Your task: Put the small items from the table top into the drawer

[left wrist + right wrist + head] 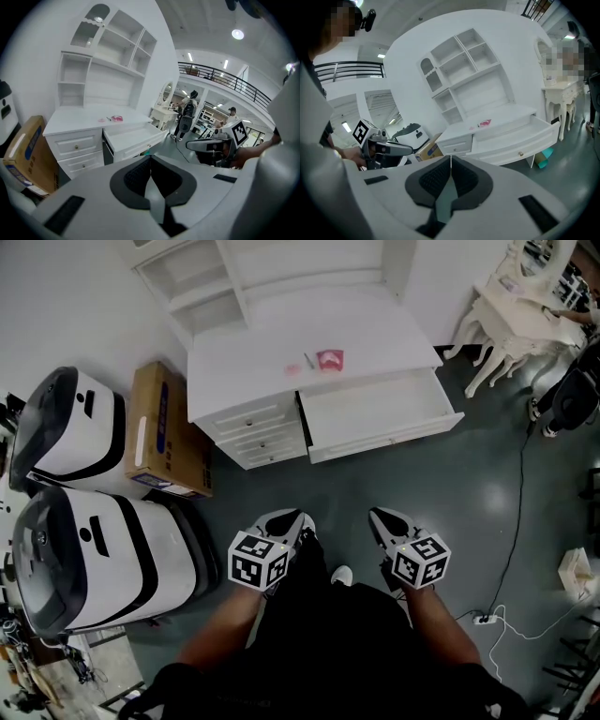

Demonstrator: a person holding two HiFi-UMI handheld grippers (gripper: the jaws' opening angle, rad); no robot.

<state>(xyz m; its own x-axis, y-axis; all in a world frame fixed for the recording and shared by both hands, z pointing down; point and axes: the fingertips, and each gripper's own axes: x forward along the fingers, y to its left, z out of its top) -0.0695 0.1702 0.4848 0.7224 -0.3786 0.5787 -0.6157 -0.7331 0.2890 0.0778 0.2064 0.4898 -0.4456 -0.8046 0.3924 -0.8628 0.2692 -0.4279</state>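
Observation:
A white desk point(253, 348) stands ahead with its wide drawer point(375, 409) pulled open and bare inside. On the top lie a red-pink item point(330, 359), a thin pen-like stick point(308, 361) and a pale pink piece point(292, 368). The same items show small as the pink item point(116, 118) in the left gripper view and the pink item point(484, 123) in the right gripper view. My left gripper point(293, 518) and right gripper point(382, 517) are held low, well short of the desk, both shut and holding nothing.
Two white-and-black machines point(70, 423) and a cardboard box point(169, 432) stand left of the desk. A white table with chairs point(516, 310) is at the right. A cable and power strip point(487, 618) lie on the grey floor. Shelves point(197, 282) rise behind the desk.

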